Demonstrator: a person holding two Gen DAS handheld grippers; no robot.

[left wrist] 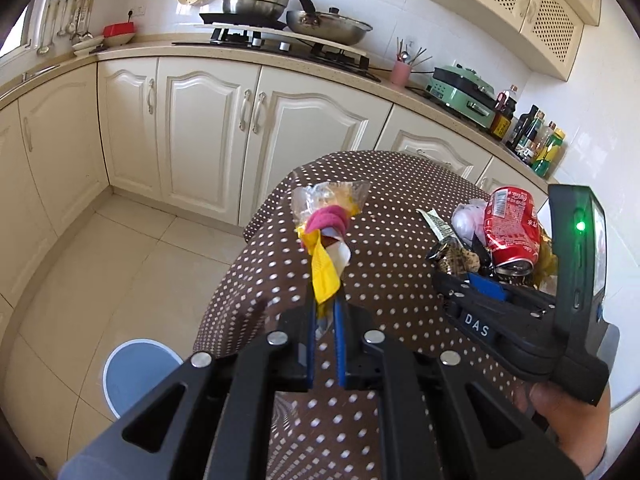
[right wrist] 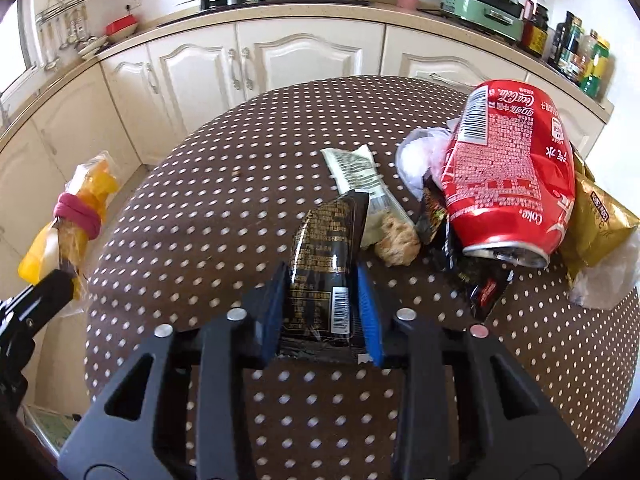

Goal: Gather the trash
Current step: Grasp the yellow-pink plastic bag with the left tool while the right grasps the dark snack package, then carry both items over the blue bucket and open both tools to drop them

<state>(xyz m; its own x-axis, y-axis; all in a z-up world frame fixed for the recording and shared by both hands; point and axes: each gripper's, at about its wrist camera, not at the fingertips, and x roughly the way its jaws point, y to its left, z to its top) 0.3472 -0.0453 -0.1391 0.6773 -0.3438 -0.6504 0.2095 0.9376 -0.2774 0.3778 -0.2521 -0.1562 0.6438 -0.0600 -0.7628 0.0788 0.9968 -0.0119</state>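
Left-wrist view: left tongs [left wrist: 325,312] gripped a yellow wrapper bundle [left wrist: 326,232] above the table [left wrist: 392,184] edge — blue bin [left wrist: 138,376] lay below-left. Right-wrist view: right tongs [right wrist: 323,312] clamped a black packet [right wrist: 326,248] lengthwise — red can [right wrist: 508,172] rested beyond-right.

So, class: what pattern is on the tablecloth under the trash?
White polka dots on dark brown tablecloth; the right wrist view shows it best.

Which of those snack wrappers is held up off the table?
The yellow wrapper with a pink band, pinched in the left gripper over the table's edge; the black, green and gold wrappers lie on the cloth.
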